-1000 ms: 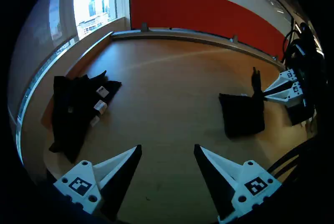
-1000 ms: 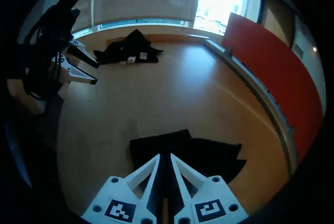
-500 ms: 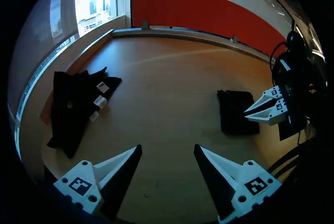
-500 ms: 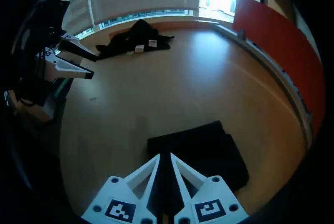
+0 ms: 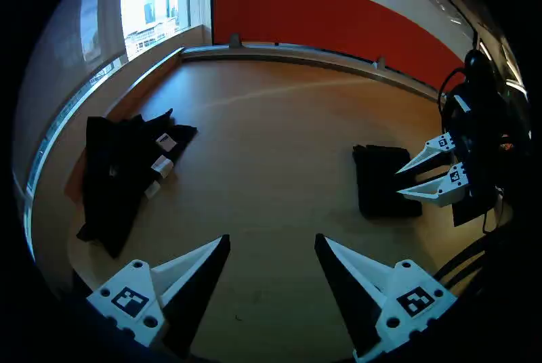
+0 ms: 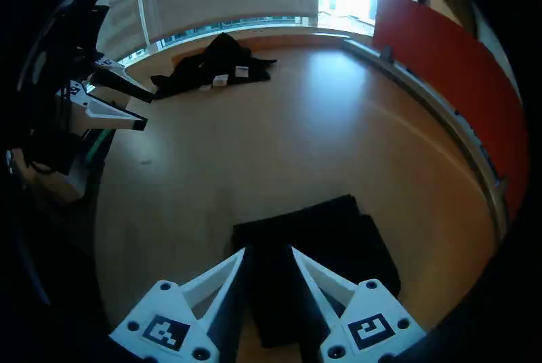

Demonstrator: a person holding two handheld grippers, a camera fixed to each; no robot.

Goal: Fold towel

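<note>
On the tan wooden surface (image 5: pixel 271 126), the folded black cloth towel (image 6: pixel 325 241) lies flat beneath my right tongs (image 6: pixel 267 249), which are slightly spread and pinching nothing. My left tongs (image 5: pixel 271 238) are spread wide over bare wood. Heap of black cloths (image 5: pixel 122 166) sits well apart, near the window edge.

Towel (image 6: pixel 339 241): near edge hidden behind right gripper (image 6: pixel 267 248) fingers.
Cloth pile (image 5: pixel 115 180): white tags (image 5: pixel 161 168) too small to read.
Left gripper (image 5: pixel 271 236): base cut off below.
</note>
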